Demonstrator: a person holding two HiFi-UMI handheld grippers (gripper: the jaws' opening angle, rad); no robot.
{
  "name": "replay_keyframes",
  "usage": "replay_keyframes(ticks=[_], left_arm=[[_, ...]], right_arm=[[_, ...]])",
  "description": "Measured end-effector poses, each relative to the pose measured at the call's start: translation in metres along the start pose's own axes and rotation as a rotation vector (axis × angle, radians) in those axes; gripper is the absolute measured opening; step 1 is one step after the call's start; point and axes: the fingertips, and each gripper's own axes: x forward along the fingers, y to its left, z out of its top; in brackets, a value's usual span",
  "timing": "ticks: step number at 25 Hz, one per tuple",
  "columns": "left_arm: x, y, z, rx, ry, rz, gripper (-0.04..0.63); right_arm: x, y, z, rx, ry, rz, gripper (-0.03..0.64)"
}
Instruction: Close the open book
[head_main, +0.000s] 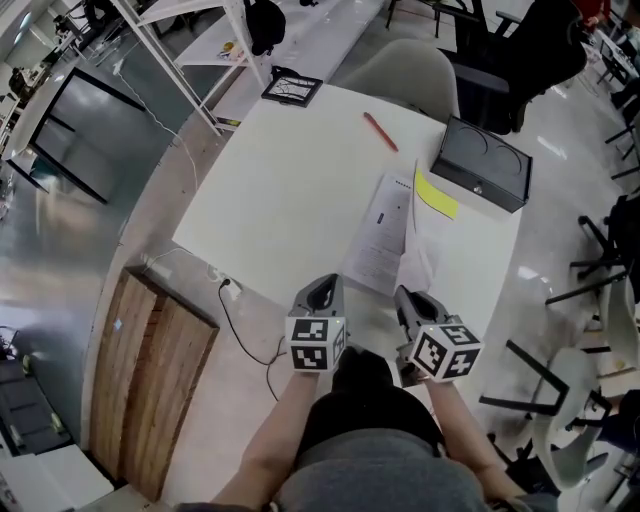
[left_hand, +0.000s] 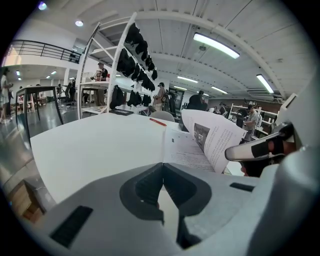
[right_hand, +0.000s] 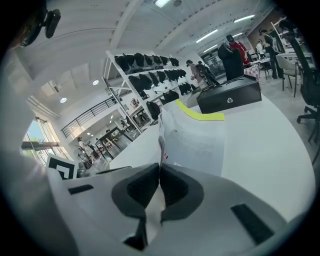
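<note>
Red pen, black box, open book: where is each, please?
red pen (head_main: 381, 132), head view, middle of its barrel.
black box (head_main: 483, 163), head view, centre of its lid.
open book (head_main: 380, 235), head view, its flat left page.

The white table (head_main: 280, 190) is carrying an open book (head_main: 380, 235) near its front edge. A red pen (head_main: 380, 131) is lying beyond it, and a black box (head_main: 482, 163) is sitting at the far right corner.

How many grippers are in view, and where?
2. The left gripper is at the table's near edge, left of the book; the right gripper is shut on the book's raised page.
</note>
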Motion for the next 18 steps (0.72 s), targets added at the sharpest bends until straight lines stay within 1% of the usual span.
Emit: replay_keyframes(ticks=[5, 9, 18], left_arm=[[0.002, 0.001, 0.000, -0.004, -0.002, 0.003, 0.006], [0.003, 0.003, -0.002, -0.005, 0.012, 0.009, 0.006], [0.004, 0.004, -0.001, -0.018, 0.009, 0.010, 0.006]], right_arm=[[0.015, 0.003, -0.008, -0.031, 0.060, 0.004, 0.011], [0.024, 0.005, -0.013, -0.048, 0.097, 0.002, 0.011], [0.037, 0.006, -0.021, -0.084, 0.176, -0.010, 0.012]])
